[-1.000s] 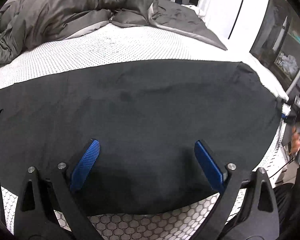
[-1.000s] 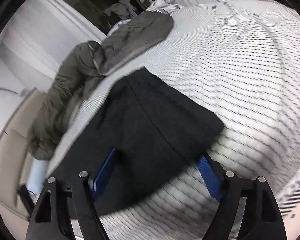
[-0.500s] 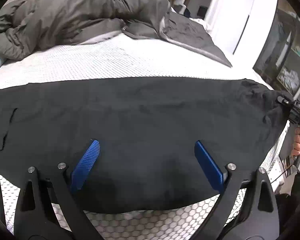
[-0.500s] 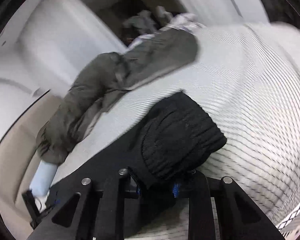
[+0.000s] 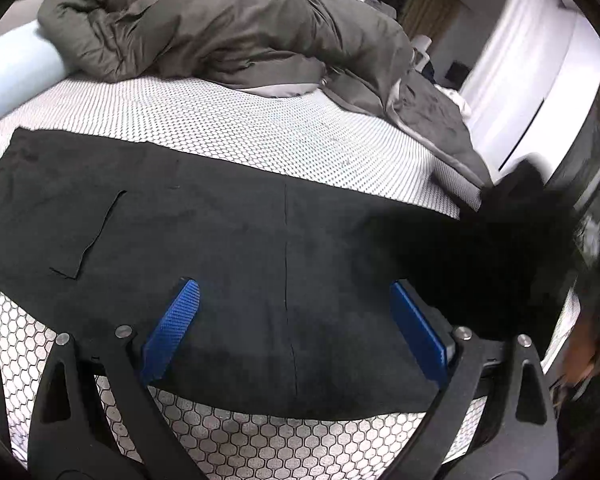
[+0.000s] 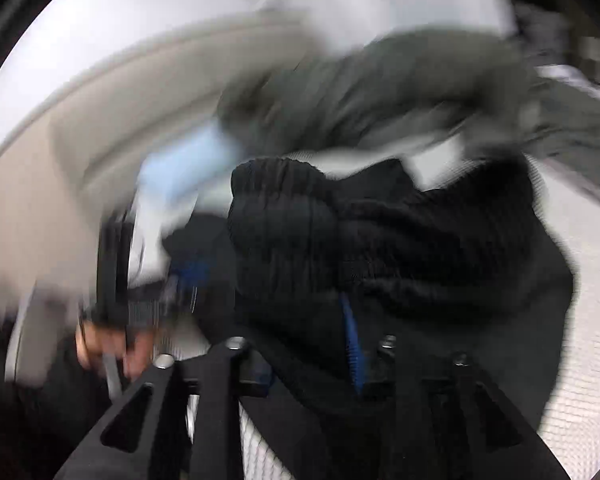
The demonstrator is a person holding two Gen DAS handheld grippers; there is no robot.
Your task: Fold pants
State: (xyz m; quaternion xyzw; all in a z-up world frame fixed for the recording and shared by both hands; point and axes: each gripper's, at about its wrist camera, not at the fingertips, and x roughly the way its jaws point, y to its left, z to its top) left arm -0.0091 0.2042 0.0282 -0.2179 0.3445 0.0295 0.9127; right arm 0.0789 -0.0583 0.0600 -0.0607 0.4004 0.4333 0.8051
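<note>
Black pants [image 5: 260, 220] lie flat across the bed, with a pocket slit at the left. My left gripper [image 5: 292, 286] hovers open over their middle with nothing between its blue pads [image 5: 172, 332]. The pants' ribbed leg cuff [image 6: 320, 220] is bunched between the fingers of my right gripper [image 6: 300, 320]. It is lifted off the bed, and those jaws are opening. In the left wrist view this raised cloth [image 5: 520, 208] is a dark blurred mass at the right. The right wrist view is heavily blurred.
A white honeycomb-patterned mattress cover [image 5: 260, 120] lies under the pants. A rumpled grey duvet [image 5: 220, 20] fills the far side of the bed, with a light blue bolster [image 5: 12, 76] at the far left. White doors [image 5: 532, 60] stand beyond the bed's right end.
My right gripper shut on the leg cuff, lifted it and swung it fast towards the left gripper, rolling as it went. The left gripper slid along the pants; the pocket slit has come into view.
</note>
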